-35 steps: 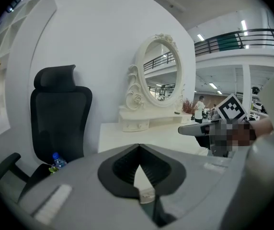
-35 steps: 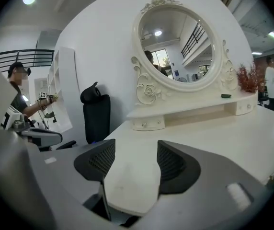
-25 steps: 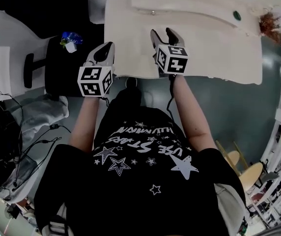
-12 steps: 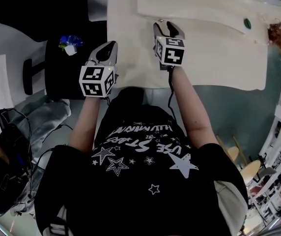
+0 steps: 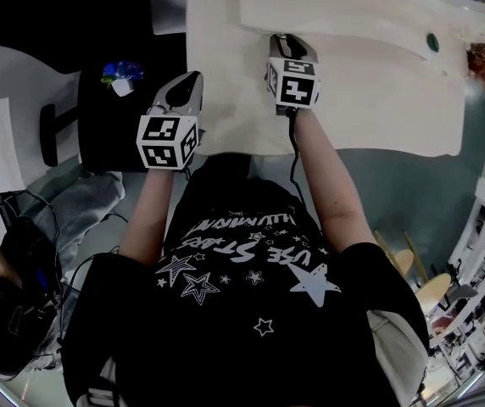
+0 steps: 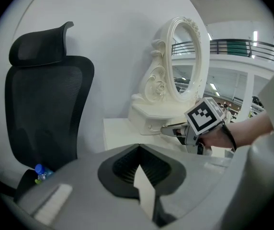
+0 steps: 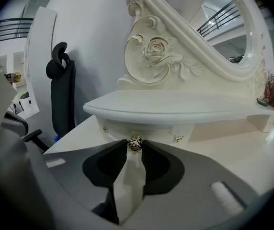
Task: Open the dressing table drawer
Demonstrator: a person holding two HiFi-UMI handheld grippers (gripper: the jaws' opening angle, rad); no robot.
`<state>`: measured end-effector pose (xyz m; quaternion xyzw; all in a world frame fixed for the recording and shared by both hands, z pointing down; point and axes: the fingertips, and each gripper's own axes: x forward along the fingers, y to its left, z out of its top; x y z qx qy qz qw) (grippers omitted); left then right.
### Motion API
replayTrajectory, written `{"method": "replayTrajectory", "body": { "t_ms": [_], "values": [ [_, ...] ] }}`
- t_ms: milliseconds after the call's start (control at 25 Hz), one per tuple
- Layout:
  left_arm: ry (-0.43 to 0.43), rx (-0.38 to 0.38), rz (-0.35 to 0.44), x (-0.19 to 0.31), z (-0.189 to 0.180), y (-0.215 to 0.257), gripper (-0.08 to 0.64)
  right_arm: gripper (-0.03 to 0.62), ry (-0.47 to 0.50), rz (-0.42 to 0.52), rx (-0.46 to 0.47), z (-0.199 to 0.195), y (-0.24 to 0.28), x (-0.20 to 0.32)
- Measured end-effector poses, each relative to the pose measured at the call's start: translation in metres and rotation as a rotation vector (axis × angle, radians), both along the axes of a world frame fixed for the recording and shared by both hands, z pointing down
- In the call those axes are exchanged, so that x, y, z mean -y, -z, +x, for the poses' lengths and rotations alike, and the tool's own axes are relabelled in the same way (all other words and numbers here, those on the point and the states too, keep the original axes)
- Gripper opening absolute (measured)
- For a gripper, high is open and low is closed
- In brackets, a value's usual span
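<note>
Brass-toned knob (image 7: 135, 143) of the drawer (image 7: 156, 132), under the shelf (image 7: 175, 107), sits pinched at the very tips of the right claw (image 7: 135, 146) — its jaws have just been closing. So shallow a hold could slip off — a skewed pull would do it.

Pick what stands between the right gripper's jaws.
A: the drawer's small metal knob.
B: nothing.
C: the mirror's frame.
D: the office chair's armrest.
A: in the right gripper view the knob sits between the jaw tips of the right gripper, which have just been closing on it.
</note>
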<state>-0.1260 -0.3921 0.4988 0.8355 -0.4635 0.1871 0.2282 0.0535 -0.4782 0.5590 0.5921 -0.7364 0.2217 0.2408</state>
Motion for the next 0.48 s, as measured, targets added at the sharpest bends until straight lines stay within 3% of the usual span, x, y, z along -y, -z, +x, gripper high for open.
{"method": "replayTrajectory", "body": {
  "t_ms": [480],
  "values": [
    [-0.001,0.006,0.009,-0.001,0.005,0.005,0.000,0.123,0.007,-0.011,-0.005,-0.001,0.002,-0.015]
  ]
}}
